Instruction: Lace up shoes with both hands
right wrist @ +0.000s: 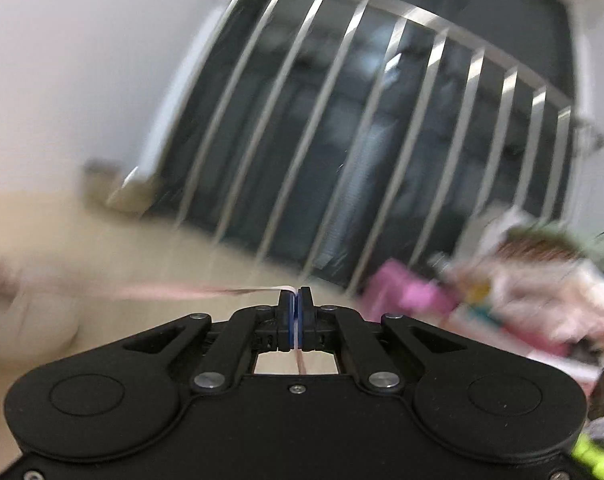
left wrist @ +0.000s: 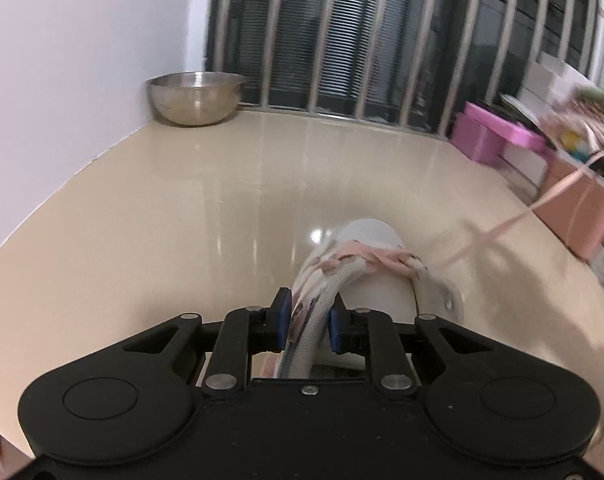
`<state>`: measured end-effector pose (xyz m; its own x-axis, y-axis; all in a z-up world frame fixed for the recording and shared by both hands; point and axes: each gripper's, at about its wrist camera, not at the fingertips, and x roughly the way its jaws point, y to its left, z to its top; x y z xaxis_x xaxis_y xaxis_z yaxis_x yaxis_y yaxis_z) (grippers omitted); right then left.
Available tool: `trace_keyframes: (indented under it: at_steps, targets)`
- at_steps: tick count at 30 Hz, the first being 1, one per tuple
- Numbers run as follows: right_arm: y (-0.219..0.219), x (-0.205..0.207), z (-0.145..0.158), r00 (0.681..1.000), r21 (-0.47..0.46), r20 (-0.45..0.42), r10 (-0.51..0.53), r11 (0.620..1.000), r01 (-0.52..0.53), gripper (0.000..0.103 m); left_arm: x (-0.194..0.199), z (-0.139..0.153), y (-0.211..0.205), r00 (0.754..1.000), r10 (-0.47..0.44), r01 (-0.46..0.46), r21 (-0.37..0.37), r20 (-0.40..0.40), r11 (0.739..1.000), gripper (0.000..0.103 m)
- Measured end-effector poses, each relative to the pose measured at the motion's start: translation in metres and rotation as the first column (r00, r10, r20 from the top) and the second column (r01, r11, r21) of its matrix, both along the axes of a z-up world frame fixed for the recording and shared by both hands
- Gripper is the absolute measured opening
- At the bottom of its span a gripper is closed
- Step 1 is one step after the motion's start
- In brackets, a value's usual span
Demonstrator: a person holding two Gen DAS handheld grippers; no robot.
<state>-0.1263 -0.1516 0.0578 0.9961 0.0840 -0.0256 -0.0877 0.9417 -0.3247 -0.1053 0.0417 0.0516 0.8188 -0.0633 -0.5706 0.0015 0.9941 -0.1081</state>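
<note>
Barred window behind; left gripper point(left wrist: 309, 320) clamps the white shoe's collar point(left wrist: 326, 292), its pink flat lace point(left wrist: 502, 226) running taut rightward (blurred) into the shut right gripper point(right wrist: 296, 312).

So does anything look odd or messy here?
Mostly the right edge of the table: boxes and papers sit in a jumbled pile. The shoe is tipped, held by its rim in the left claw, while the right claw pulls the pink lace taut.
</note>
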Motion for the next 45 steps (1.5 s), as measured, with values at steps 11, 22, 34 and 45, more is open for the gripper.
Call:
trace_keyframes:
  at_steps: [11, 22, 34, 45]
  targets:
    - [-0.039, -0.007, -0.035, 0.691, -0.016, -0.699, 0.185, 0.962, -0.274, 0.024, 0.026, -0.002, -0.004, 0.999, 0.043, -0.042, -0.048, 0.026, 0.998, 0.023]
    - [-0.024, 0.086, -0.034, 0.812, 0.005, -0.531, 0.242, 0.959, -0.282, 0.048, 0.002, 0.009, -0.002, 0.998, -0.065, 0.065, -0.03, 0.016, 0.997, 0.041]
    - [0.059, 0.17, -0.065, 0.562, -0.501, -0.8, 0.209, 0.282, -0.818, 0.041, -0.01, 0.008, 0.05, 1.0, 0.002, -0.001, -0.254, 0.004, 0.967, 0.051]
    - [0.075, 0.256, -0.053, 0.19, -0.067, -0.97, 0.154, 0.578, -0.813, 0.0, -0.018, 0.008, 0.063, 0.999, 0.034, -0.028, -0.284, 0.014, 0.958, 0.051]
